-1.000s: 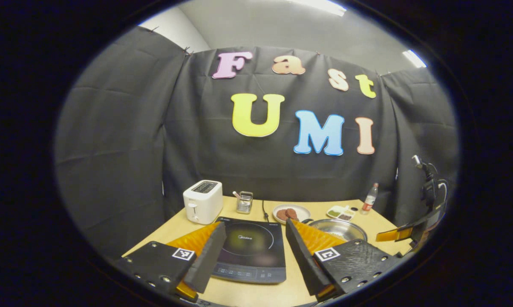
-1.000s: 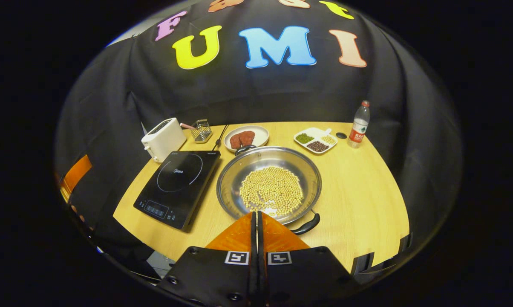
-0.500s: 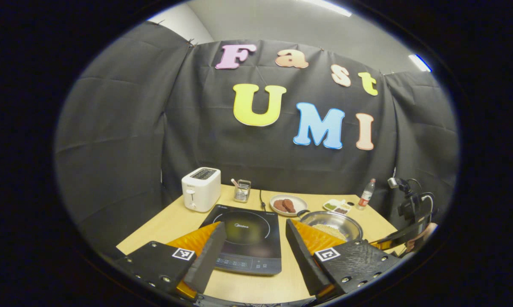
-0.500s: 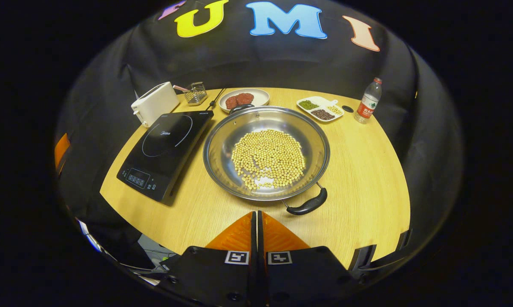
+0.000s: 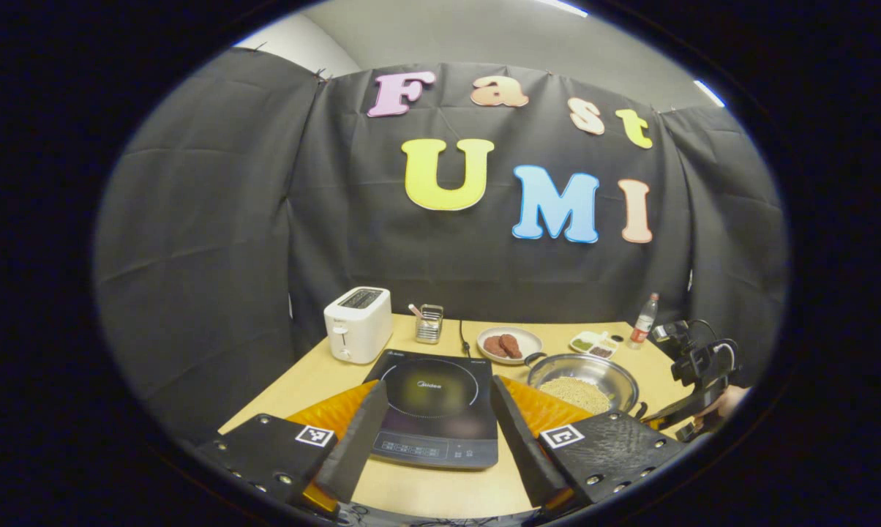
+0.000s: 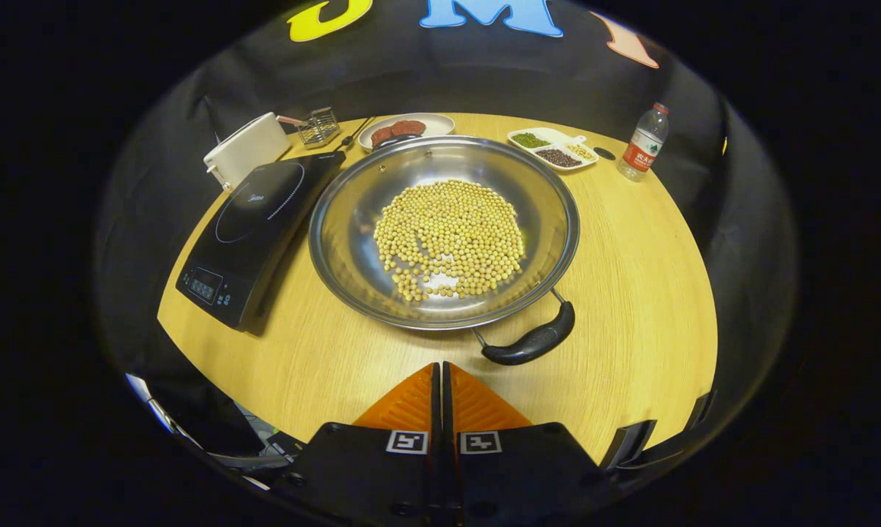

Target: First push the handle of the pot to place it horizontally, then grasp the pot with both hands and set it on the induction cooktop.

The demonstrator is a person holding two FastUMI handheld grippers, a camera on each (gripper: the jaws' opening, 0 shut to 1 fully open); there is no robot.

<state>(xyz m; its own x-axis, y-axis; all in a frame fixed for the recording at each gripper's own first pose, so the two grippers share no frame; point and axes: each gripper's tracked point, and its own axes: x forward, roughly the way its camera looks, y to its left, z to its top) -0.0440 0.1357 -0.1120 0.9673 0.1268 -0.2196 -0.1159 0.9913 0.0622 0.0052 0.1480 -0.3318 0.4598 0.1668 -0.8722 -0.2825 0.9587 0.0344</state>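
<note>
in the right gripper view the steel pot (image 6: 444,230) sits on the wooden table (image 6: 631,293) at the centre of the frame, holding a layer of soybeans (image 6: 451,238). its near black handle (image 6: 532,342) points toward the lower right, askew; the far handle (image 6: 389,140) peeks over the rim at the top. the induction cooktop (image 6: 254,227) lies just left of the pot, apart from it. the right gripper (image 6: 441,377) hangs at the bottom centre, short of the pot, its fingers pressed together with nothing between them.

along the top of the frame stand a white toaster (image 6: 244,148), a wire holder (image 6: 317,128), a plate of meat (image 6: 404,128), a divided dish of beans (image 6: 554,148) and a water bottle (image 6: 644,143).

in the left gripper view the left gripper (image 5: 437,399) has its fingers spread wide, framing the cooktop (image 5: 437,406) at the bottom centre. the pot (image 5: 583,380) lies right of it, and the other gripper (image 5: 693,388) shows at the right edge.
</note>
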